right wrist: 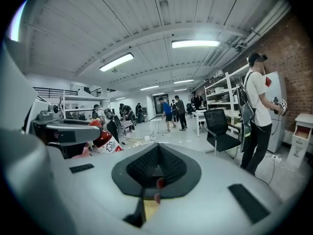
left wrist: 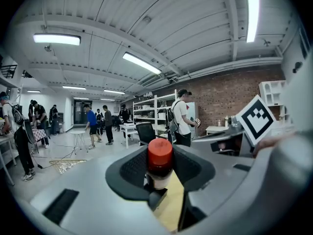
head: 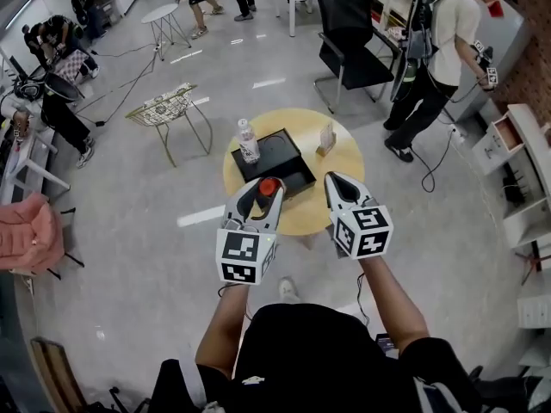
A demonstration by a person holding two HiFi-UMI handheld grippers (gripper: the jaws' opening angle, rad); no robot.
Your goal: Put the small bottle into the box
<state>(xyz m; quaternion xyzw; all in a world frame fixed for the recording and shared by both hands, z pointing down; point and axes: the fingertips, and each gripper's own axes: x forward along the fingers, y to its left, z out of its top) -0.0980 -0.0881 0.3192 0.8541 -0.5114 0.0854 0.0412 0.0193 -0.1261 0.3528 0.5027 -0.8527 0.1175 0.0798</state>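
The small red-capped bottle (left wrist: 160, 156) seems gripped below its cap, so a jolt could tip it loose before it reaches the open black box (head: 286, 157) on the round yellow desk (head: 348, 157). You could also knock the clear plastic water bottle (head: 248, 141) at the box's far left corner. The fingers of your left gripper (head: 263, 191) stand partly apart, clamped on the small bottle above the desk's near edge. Your right gripper (head: 334, 183) has its fingers closed together, empty.

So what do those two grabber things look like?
The left gripper and right gripper are pale grey with black ribbed pads. Each carries a white cube with black square markers. The person wears a black short-sleeved top.
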